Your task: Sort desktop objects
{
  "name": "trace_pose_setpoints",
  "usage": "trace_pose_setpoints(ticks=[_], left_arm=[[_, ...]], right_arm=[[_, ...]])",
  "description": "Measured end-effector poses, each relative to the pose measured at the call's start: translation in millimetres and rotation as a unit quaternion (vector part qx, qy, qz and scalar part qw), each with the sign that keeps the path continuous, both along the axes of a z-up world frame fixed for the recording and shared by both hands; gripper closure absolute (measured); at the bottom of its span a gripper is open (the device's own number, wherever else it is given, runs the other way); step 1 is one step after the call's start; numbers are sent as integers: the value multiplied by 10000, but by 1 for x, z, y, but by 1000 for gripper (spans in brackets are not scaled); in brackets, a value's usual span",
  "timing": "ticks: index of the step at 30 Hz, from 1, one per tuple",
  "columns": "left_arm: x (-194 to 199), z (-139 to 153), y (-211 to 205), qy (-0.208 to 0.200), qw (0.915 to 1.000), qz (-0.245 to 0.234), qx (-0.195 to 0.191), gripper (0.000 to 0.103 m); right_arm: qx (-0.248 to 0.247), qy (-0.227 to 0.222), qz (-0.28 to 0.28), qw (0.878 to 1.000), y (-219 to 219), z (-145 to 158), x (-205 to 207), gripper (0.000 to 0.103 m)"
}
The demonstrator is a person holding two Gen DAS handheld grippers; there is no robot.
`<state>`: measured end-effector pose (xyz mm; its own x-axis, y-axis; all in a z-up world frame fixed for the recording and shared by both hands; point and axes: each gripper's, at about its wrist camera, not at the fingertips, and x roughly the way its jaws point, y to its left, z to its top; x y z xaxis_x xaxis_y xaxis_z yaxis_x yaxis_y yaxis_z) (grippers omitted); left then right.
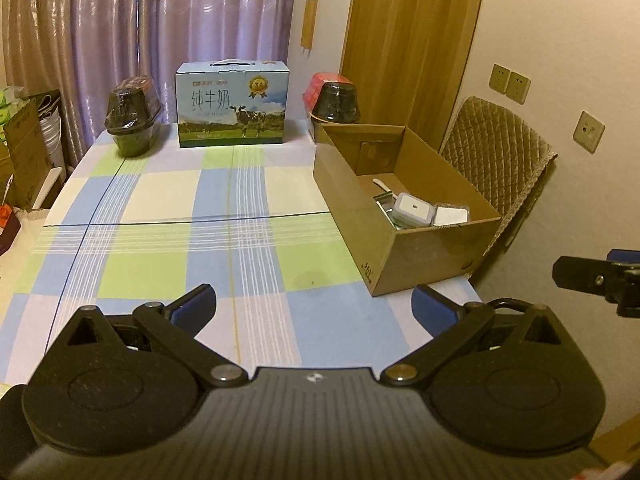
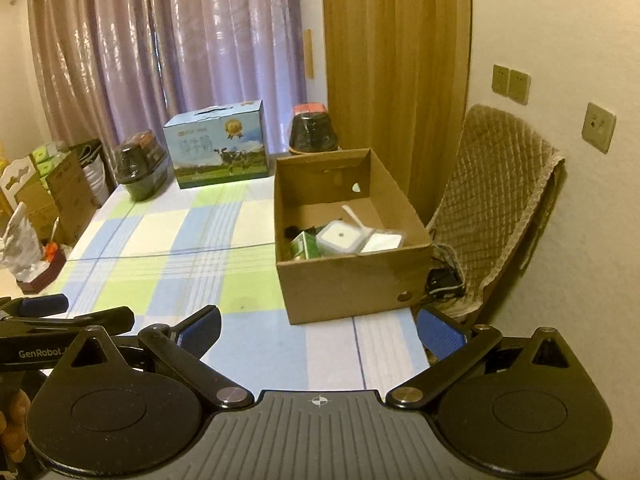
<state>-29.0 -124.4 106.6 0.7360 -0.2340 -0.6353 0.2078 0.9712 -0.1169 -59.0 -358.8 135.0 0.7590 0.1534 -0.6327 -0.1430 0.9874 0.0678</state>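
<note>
Small items (white case [image 2: 341, 236], green pack [image 2: 305, 245], spoon [image 2: 352, 213]) sit in the box [image 2: 348, 284] at 1 o'clock on the counter [image 1: 192, 240], likely sorted. Left claw [image 1: 314, 308] and right claw [image 2: 318, 328] are wide, empty, low at 6 o'clock.

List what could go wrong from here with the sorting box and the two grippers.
1. The cardboard box sits at the table's right edge, beside the padded chair; a push from the left might tip it off.
2. Items in it, such as the white square container, are piled at the near end, so further drops may bounce out.
3. The left gripper and right gripper, both open, are close together and may collide.
</note>
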Motion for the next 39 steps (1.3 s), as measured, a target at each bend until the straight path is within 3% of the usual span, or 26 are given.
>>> trace_pose_setpoints(ticks=[27,39], left_arm=[[4,-22,-8,214,9996,-6,210,1],[2,-22,-12,100,9998,-82,152,1]], right_arm=[[171,174,-84,9997,-6,-29,7,2],[152,209,-148,9996,-7,-34,5,2]])
